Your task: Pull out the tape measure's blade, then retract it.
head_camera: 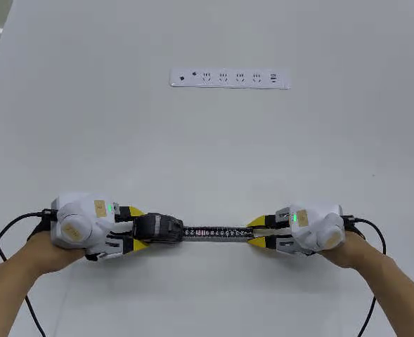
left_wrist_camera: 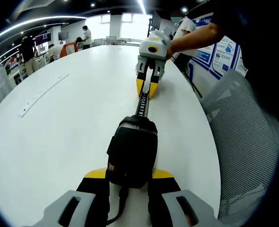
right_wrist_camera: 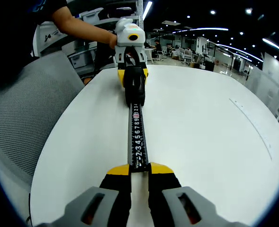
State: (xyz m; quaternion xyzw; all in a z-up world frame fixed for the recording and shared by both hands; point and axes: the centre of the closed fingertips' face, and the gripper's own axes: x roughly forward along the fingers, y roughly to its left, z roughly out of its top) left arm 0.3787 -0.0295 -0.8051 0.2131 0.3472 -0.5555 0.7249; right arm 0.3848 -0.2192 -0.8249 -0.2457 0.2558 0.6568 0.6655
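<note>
In the head view the tape measure (head_camera: 159,228) lies at the near edge of the white table (head_camera: 207,154), clamped in the left gripper (head_camera: 138,228), with its blade (head_camera: 217,232) stretched rightward into the right gripper (head_camera: 256,232) and a power strip (head_camera: 229,78) far beyond. In the left gripper view the jaws squeeze the black body's sides. In the right gripper view the jaws sit nearly together, pinching the blade's end.

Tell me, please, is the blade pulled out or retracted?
Out: the numbered blade stretches from the case in the left gripper to the right gripper.
</note>
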